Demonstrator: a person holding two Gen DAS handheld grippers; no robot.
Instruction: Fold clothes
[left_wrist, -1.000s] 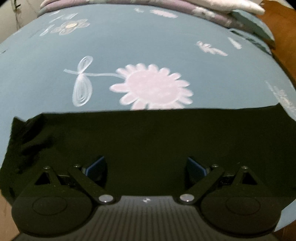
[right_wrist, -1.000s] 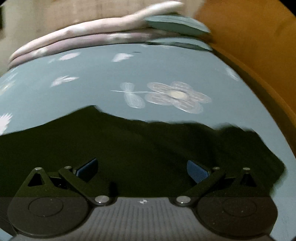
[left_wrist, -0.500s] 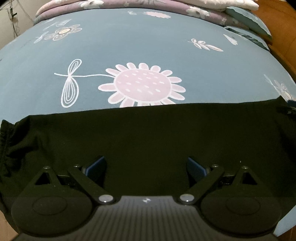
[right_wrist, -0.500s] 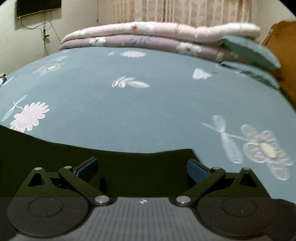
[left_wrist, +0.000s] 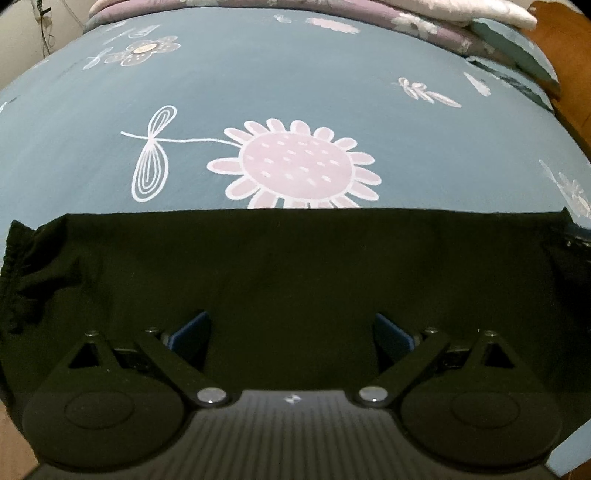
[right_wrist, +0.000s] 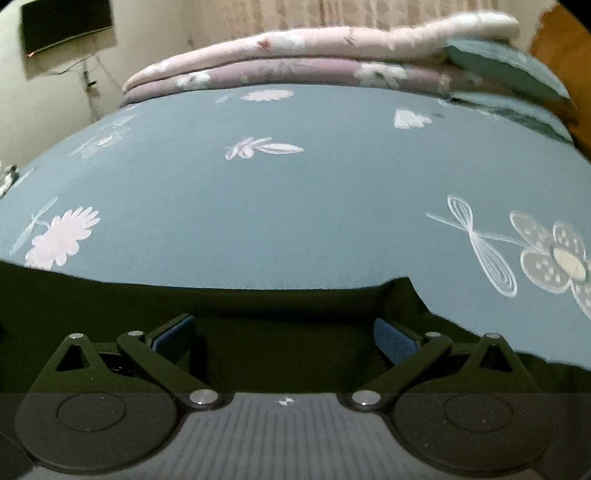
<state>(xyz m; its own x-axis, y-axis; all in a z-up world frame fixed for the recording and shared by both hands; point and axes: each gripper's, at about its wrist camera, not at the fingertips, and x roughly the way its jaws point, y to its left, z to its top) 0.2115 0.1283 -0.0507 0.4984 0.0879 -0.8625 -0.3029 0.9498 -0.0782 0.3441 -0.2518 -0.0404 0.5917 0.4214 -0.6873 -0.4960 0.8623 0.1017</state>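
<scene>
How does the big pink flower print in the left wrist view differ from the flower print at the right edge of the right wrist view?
The pink flower print has many short rounded petals around a solid pink dotted centre, and the black garment covers its lower petals. The grey flower print has fewer, broader outlined petals around a small cream centre and lies clear of the garment. Both sit on the blue bedsheet beside a looped leaf drawing.

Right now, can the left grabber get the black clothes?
Probably yes. The left gripper is open, with the black garment lying flat on the bedsheet right under and ahead of it. Nothing sits between them.
</scene>
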